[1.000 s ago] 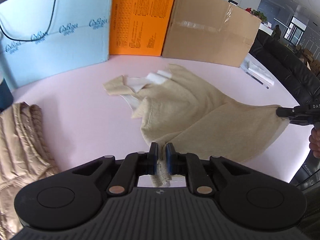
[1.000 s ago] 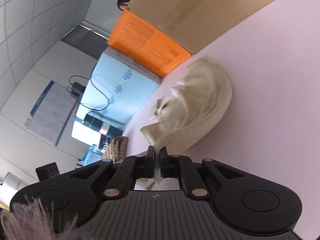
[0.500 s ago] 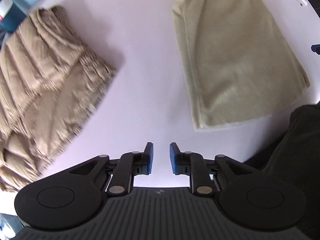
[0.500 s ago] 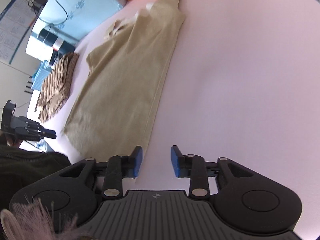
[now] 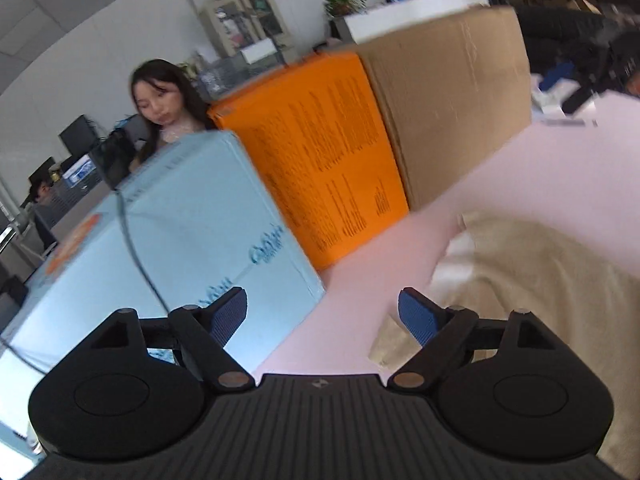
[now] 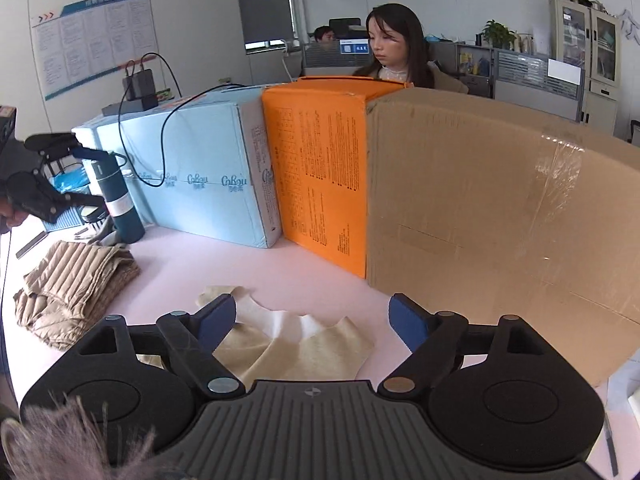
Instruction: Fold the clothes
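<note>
A beige garment (image 5: 536, 280) lies flat on the pink table (image 5: 540, 168), its neck end with white lining toward the boxes. In the right wrist view the garment's collar end (image 6: 296, 344) lies just under and ahead of my right gripper (image 6: 310, 316), which is open and empty. My left gripper (image 5: 322, 310) is open and empty, to the left of the garment's upper edge, facing the blue box. The left gripper also shows in the right wrist view (image 6: 48, 184) at far left.
A blue box (image 6: 200, 176), an orange box (image 6: 320, 176) and a cardboard box (image 6: 500, 220) line the table's back. A folded tan quilted jacket (image 6: 72, 284) and a dark flask (image 6: 120, 200) sit at the left. A woman stands behind the boxes.
Both grippers let go of the garment, opened wide, and moved from its hem end up to its collar end near the boxes. The garment now lies flat.
</note>
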The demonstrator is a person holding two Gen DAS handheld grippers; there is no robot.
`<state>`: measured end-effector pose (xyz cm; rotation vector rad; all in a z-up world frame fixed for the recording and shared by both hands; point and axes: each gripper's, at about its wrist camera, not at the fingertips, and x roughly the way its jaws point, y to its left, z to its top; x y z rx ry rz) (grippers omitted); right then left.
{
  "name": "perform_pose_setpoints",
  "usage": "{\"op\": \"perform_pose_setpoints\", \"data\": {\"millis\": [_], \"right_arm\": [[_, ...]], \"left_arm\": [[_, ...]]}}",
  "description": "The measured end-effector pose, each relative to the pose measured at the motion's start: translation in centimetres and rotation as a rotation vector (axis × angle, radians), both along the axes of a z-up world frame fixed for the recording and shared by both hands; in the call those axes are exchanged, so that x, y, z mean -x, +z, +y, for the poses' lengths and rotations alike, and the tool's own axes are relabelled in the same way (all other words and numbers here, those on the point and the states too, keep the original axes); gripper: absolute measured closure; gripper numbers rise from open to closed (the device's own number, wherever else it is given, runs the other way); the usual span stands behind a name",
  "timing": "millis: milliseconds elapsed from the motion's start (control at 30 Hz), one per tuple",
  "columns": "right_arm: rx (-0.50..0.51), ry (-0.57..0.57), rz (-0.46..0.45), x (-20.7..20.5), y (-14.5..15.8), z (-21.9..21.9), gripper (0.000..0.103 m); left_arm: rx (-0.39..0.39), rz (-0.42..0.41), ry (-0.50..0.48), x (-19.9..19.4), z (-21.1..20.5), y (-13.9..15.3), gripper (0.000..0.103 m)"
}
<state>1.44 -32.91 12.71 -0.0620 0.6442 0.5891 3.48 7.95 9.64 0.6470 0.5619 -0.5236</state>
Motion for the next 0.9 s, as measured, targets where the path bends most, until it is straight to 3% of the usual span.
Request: {"op": "perform_pose_setpoints", "data": {"millis": [33,200,400,467,533,600,633,700,800,833,900], "right_arm": [[0.018,0.010,0.020,-1.0,-1.0,0.5,0.020],[0.105,0.018,0.093,-6.0,-6.2,2.0,0.020],[0.068,0.004,0.180,-11.6,-11.1,1.1,0.020],[0.039,0.016,0.186,-12.8,-12.3,1.0,0.020],[0.005,0.033,0.190,-13.9,-13.6,0.9,0.020],[-0.028,0.052,0.203,-14.7,-14.6,0.8,0.020],[-0.043,0.054,0.205,-15.1,-15.0,0.7,0.021],[-0.057,0.056,0.211,-15.7,-15.8,0.6,0.025],[-0.001,0.082,0.241,-16.2,-16.9,1.4,0.037],[0.032,0.101,0.264,-16.2,-17.4,1.8,0.060],[0.090,0.143,0.250,-15.5,-17.3,2.9,0.070]], "left_arm": [[-0.054,0.033,-0.046,-0.9,-0.7,-2.4,0.032],[-0.125,0.189,-0.124,-5.2,-2.6,-11.0,0.043],[0.012,0.317,-0.065,-9.7,-2.2,-14.3,0.045],[0.039,0.361,-0.079,-10.6,-2.1,-15.1,0.055],[0.107,0.405,-0.094,-10.5,-1.8,-14.9,0.083],[0.122,0.409,-0.104,-10.3,-2.0,-14.8,0.096],[0.117,0.404,-0.107,-10.3,-2.1,-14.8,0.096],[0.121,0.403,-0.092,-10.5,-2.1,-14.8,0.096],[0.122,0.401,-0.074,-10.7,-2.3,-14.9,0.096],[0.119,0.398,-0.073,-10.7,-2.5,-14.9,0.097],[0.115,0.393,-0.068,-10.8,-2.9,-14.9,0.097]]}}
